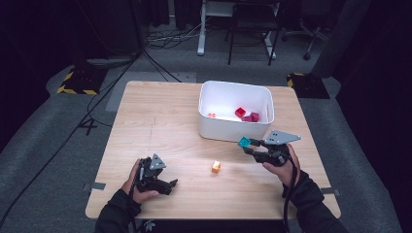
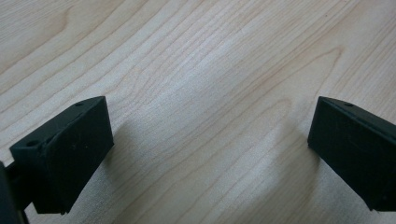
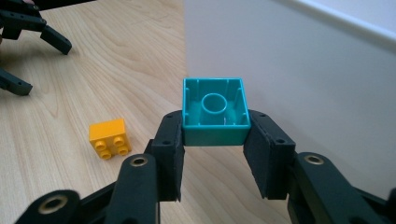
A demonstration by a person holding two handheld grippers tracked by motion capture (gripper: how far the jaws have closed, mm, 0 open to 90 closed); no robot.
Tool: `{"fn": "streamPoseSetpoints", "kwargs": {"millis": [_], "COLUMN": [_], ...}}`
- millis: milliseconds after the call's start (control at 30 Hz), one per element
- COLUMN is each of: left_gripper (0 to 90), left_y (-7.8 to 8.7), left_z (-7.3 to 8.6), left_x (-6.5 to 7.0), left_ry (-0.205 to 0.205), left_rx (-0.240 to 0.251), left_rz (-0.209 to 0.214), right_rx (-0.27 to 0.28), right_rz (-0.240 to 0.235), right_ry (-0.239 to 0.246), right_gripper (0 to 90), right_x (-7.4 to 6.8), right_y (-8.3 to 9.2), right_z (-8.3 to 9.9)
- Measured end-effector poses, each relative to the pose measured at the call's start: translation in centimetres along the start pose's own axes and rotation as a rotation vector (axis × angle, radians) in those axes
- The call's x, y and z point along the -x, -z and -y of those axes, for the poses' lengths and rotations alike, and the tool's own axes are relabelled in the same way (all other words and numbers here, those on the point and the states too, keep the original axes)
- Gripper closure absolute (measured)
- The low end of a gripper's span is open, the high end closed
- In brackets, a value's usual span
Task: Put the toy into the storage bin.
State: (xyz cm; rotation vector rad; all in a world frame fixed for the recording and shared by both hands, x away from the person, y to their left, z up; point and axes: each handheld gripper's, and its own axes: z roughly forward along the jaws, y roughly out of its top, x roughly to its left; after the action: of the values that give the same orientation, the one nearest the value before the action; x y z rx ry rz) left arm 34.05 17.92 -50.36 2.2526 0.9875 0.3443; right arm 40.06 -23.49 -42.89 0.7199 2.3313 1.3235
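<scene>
A teal brick (image 3: 214, 112) is clamped between the pads of my right gripper (image 3: 214, 135), hollow underside toward the camera. In the high view the right gripper (image 1: 248, 145) holds the teal brick (image 1: 243, 141) above the table, just in front of the white bin (image 1: 211, 130). A yellow brick (image 1: 216, 167) lies on its side on the wood, seen left of the jaws as yellow brick (image 3: 109, 138). My left gripper (image 1: 171, 185) rests near the front left of the table, open. Its jaws stand wide apart over bare wood (image 2: 205, 116) in the left gripper view.
The white bin holds red and dark red bricks (image 1: 247, 115) and a small orange piece (image 1: 212, 115). The bin's wall (image 3: 299, 79) stands close on the right of the held brick. Beyond the table lie cables, chair legs and dark floor.
</scene>
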Motion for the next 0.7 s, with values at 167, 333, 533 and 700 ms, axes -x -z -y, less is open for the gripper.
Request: {"fn": "streamPoseSetpoints", "kwargs": {"millis": [167, 333, 533, 700], "left_gripper": [0.3, 0.3, 0.3, 0.3], "left_y": [0.0, 0.0, 0.0, 0.0], "left_z": [0.0, 0.0, 0.0, 0.0], "left_x": [0.0, 0.0, 0.0, 0.0], "left_ry": [0.0, 0.0, 0.0, 0.0], "left_rx": [0.0, 0.0, 0.0, 0.0], "left_rz": [0.0, 0.0, 0.0, 0.0], "right_rx": [0.03, 0.043, 0.082, 0.082], "right_rz": [0.008, 0.04, 0.06, 0.085], "right_ry": [-0.014, -0.007, -0.019, 0.004], "right_gripper": [59.5, 59.5, 59.5, 59.5], "right_x": [0.3, 0.8, 1.4, 1.6], "right_y": [1.1, 2.3, 3.2, 3.7], "right_z": [-1.0, -2.2, -3.5, -4.5]}}
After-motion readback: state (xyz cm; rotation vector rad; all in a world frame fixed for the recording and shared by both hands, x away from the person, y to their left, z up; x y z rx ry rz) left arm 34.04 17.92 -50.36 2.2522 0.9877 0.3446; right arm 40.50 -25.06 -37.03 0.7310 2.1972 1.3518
